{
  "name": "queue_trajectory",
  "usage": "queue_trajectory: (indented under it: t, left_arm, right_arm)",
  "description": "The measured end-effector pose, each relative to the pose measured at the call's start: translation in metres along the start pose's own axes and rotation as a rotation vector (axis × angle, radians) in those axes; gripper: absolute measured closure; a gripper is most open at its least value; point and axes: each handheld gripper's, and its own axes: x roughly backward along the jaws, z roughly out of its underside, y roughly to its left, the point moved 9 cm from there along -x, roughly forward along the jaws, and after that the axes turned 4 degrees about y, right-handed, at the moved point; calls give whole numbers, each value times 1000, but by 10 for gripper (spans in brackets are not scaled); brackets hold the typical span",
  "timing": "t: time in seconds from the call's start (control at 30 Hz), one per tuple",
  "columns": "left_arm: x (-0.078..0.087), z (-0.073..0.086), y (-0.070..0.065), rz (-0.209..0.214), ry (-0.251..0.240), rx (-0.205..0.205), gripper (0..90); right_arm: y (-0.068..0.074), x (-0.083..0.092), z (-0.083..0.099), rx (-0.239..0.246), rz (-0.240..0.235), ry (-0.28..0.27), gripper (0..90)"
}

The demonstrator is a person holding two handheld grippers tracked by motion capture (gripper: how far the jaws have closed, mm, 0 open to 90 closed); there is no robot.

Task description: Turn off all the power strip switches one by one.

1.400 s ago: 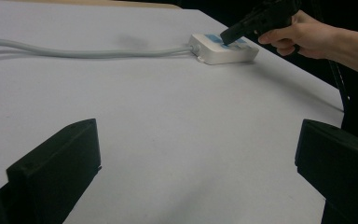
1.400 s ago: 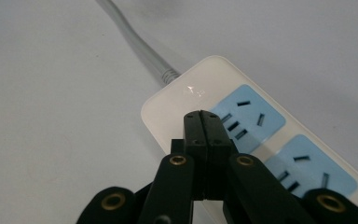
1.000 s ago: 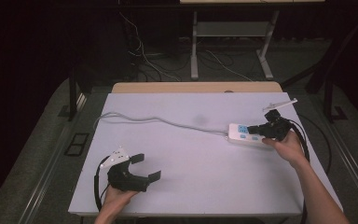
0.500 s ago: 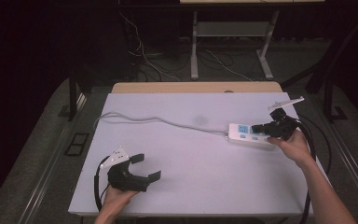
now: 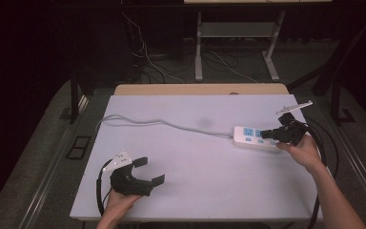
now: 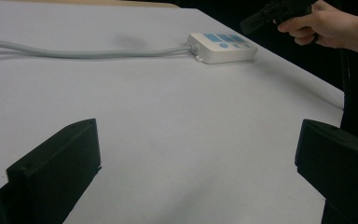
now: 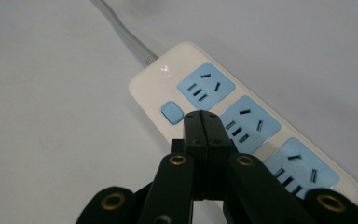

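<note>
Your power strip [image 5: 255, 137] lies on the counter [image 5: 195, 162] toward its right side, and its cord [image 5: 162, 123] runs from it leftward across the far half. Your right tongs [image 5: 266, 134] sit over the strip's right end, just beside its switch [image 7: 171, 112]. Your left tongs [image 5: 148, 171] rest at the near left, well apart from the strip.

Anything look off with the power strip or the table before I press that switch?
Nothing stands out. The power strip lies flat near the table's right edge, its sockets bare, its cable trailing loosely leftward. The right gripper, jaws shut, points near the blue switch.
</note>
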Motion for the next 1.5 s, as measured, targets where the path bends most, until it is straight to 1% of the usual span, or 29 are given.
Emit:
queue_trajectory:
  t: [0.43,0.73,0.87,1.1,1.27,1.5]
  left_arm:
    - [0,0,0,1,-1,-1,0]
    - [0,0,0,-1,-1,0,0]
    - [1,0,1,-3,-3,-4,0]
    - [0,0,0,-3,-2,-2,0]
    - [-1,0,-1,-2,2,-10,0]
    - [0,0,-1,-3,-2,-8,0]
  right_arm:
    - [-6,-8,10,-18,4,23,900]
    - [-6,-17,10,-20,-1,27,900]
    - [-7,-21,11,-22,5,39,900]
    - [-8,-22,12,-31,1,14,900]
    - [-8,-22,12,-20,6,17,900]
    - [-9,-22,13,-19,-5,4,900]
